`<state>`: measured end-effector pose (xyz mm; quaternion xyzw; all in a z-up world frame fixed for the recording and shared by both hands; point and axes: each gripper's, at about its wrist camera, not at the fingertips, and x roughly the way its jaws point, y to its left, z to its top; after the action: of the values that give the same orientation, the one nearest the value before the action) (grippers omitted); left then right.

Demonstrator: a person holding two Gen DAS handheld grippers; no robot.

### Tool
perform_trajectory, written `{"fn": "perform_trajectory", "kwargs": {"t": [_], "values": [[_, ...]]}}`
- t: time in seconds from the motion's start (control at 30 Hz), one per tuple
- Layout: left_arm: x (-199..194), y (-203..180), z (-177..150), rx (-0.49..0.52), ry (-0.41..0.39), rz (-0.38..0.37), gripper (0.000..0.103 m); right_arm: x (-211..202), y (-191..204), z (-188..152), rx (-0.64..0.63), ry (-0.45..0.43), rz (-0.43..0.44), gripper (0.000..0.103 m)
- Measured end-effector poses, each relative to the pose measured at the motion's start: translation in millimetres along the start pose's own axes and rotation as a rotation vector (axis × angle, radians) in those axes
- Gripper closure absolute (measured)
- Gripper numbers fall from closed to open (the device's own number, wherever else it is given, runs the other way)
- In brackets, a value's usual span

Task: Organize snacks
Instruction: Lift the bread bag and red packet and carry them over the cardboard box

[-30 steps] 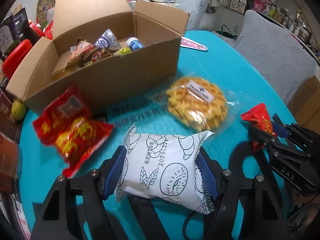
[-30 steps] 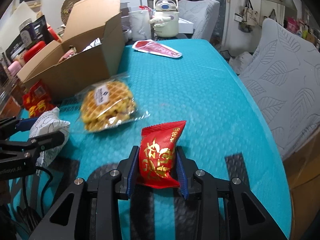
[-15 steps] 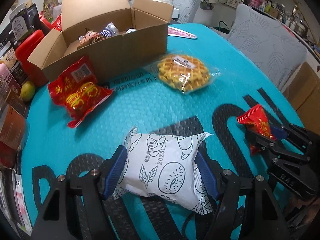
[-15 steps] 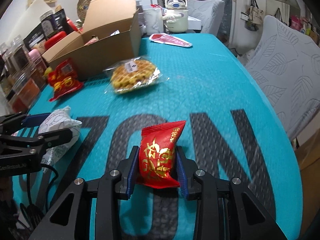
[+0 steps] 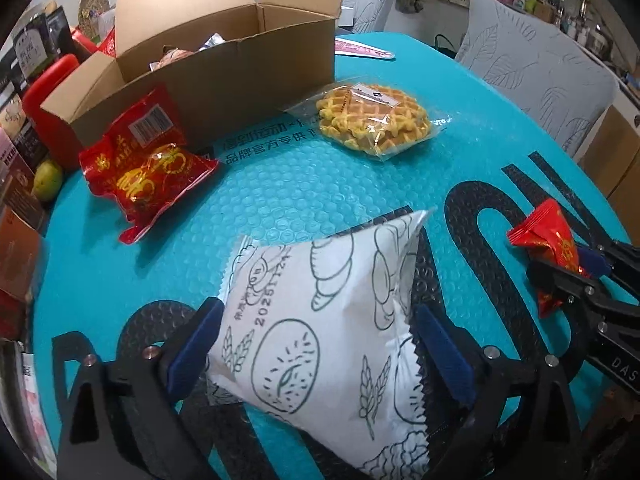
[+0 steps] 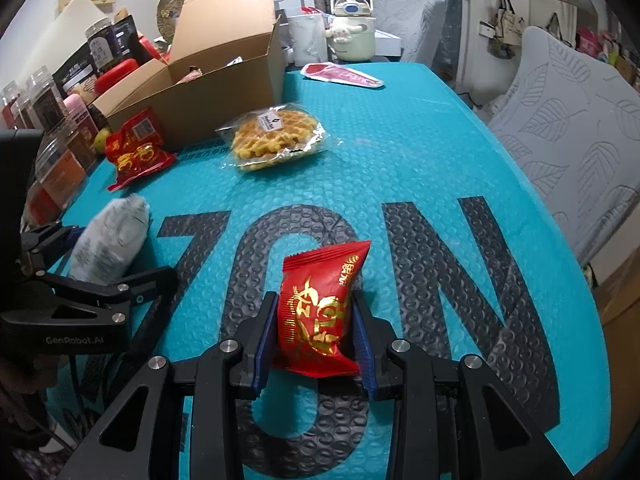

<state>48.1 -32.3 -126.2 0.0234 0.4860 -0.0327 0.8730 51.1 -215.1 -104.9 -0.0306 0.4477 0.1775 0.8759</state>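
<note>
My left gripper (image 5: 316, 340) is shut on a white bread packet (image 5: 328, 328) with line drawings, held above the teal mat. My right gripper (image 6: 316, 328) is shut on a small red snack packet (image 6: 320, 304); the packet also shows at the right edge of the left wrist view (image 5: 548, 248). An open cardboard box (image 5: 224, 64) with several snacks inside stands at the far left of the table. A red packet (image 5: 144, 164) and a wrapped waffle (image 5: 372, 116) lie in front of the box.
The teal bubble mat (image 6: 400, 168) covers the table. A pink flat packet (image 6: 340, 74) lies at the far end. Jars and boxes (image 6: 52, 120) line the left edge. A grey cushioned chair (image 6: 568, 128) stands to the right.
Both grippers have pulled back toward the near end of the table, away from the box, each still holding its packet. The white packet is now tilted in the left gripper.
</note>
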Motion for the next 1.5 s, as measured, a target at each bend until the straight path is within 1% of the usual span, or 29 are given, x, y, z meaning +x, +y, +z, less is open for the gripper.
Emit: {"fn": "perform_trajectory", "kwargs": {"t": [0.07,0.1,0.13,0.17,0.27,0.33,0.57,0.8,0.97,1.2,1.33,1.5], "values": [[0,5,-2,-0.023,-0.002,-0.002,0.006,0,2,-1,-0.005,-0.001,0.003,0.068],[0,10,-2,-0.047,-0.001,-0.017,0.009,0,4,-1,-0.009,-0.002,0.004,0.068],[-3,13,-3,-0.057,-0.015,-0.006,0.017,-1,6,-2,-0.014,-0.004,0.009,0.068],[-4,14,-3,-0.058,-0.017,-0.003,0.023,-1,8,-2,-0.018,-0.005,0.014,0.068],[-8,19,-4,-0.084,-0.029,-0.003,0.03,-3,15,-4,-0.031,-0.012,0.027,0.068],[-12,20,-6,-0.089,-0.034,-0.008,0.031,-5,19,-4,-0.041,-0.017,0.035,0.069],[-25,24,-12,-0.111,-0.026,-0.032,0.032,-11,35,-5,-0.065,-0.031,0.083,0.069],[-52,30,-17,-0.124,-0.071,-0.037,0.032,-17,51,-3,-0.081,-0.037,0.155,0.069],[-68,34,-13,-0.128,-0.103,-0.039,0.032,-25,64,2,-0.108,-0.048,0.206,0.069],[-87,40,-6,-0.134,-0.146,-0.046,0.032,-44,81,16,-0.144,-0.099,0.271,0.069],[-99,47,4,-0.142,-0.188,-0.038,0.032,-50,90,30,-0.169,-0.122,0.305,0.069],[-111,53,17,-0.149,-0.236,-0.027,0.032,-56,98,49,-0.208,-0.144,0.315,0.069]]}}
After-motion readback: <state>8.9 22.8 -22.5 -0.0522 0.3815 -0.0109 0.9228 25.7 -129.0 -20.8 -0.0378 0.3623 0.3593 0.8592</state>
